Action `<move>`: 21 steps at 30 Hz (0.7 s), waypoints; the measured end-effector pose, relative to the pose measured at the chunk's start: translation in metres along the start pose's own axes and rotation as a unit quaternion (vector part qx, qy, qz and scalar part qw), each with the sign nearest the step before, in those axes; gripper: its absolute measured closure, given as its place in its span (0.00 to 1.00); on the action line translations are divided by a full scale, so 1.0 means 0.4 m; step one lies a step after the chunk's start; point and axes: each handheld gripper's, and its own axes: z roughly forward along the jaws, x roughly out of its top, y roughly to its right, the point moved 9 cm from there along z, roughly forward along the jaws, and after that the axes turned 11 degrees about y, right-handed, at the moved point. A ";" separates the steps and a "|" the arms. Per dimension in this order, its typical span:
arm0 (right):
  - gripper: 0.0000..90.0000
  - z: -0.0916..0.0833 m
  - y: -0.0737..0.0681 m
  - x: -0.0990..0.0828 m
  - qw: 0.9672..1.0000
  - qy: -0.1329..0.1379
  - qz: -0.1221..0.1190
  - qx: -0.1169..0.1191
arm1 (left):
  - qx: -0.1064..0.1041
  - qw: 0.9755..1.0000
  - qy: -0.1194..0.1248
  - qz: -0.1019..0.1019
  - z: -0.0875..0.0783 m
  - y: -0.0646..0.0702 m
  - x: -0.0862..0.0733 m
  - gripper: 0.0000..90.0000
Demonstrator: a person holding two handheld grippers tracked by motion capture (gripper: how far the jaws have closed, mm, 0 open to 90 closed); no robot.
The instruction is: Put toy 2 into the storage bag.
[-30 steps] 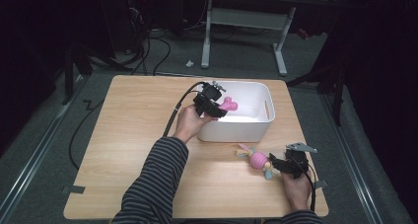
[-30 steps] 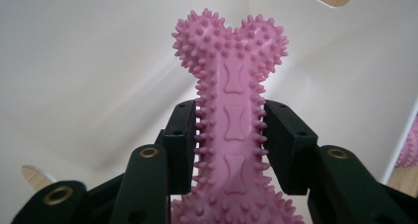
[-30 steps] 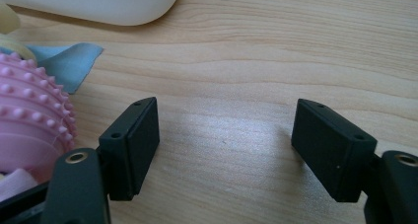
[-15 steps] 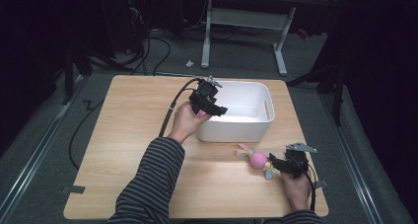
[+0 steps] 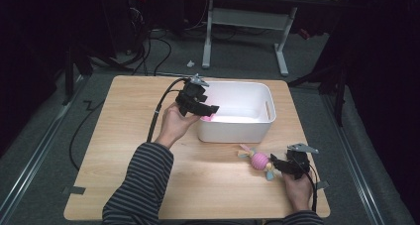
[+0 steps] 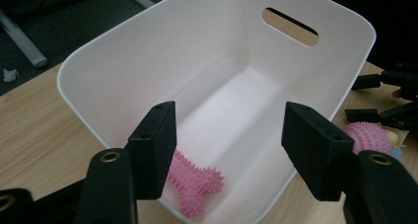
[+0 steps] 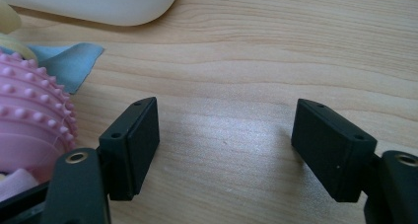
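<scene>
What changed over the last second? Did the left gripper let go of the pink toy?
Yes. A second ago the left gripper held the pink spiky bone toy over the white bin; its jaws are now open and the toy lies on the bin floor at the near end. The right gripper stayed open beside the pink spiky ball toy on the table.

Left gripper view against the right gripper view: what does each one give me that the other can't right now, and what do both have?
Left gripper view: the inside of the white bin, with its handle slot and a pink spiky bone toy lying on the bin floor, seen between the open left gripper.

Right gripper view: the open right gripper low over bare wood, with a blue fabric flap beside the ball.

Both: the wooden table, part of the bin, and the pink spiky ball toy.
</scene>
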 end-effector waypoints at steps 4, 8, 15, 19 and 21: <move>0.30 0.000 0.000 0.000 1.000 0.000 0.000 0.000 | 0.003 1.000 0.010 0.000 -0.037 -0.006 -0.001 0.43; 0.30 0.000 0.000 0.000 1.000 0.001 -0.001 0.000 | 0.007 1.000 0.019 0.000 -0.062 -0.009 -0.001 0.43; 0.30 0.000 0.001 0.000 1.000 0.001 -0.001 0.000 | 0.018 0.999 0.029 -0.004 -0.116 -0.023 -0.021 0.43; 0.30 0.000 0.000 0.000 1.000 0.001 -0.001 0.000 | 0.021 0.999 0.031 -0.003 -0.132 -0.027 -0.029 0.43; 0.30 0.000 0.000 0.000 1.000 0.000 -0.001 0.000 | 0.022 0.999 0.036 -0.005 -0.141 -0.029 -0.033 0.43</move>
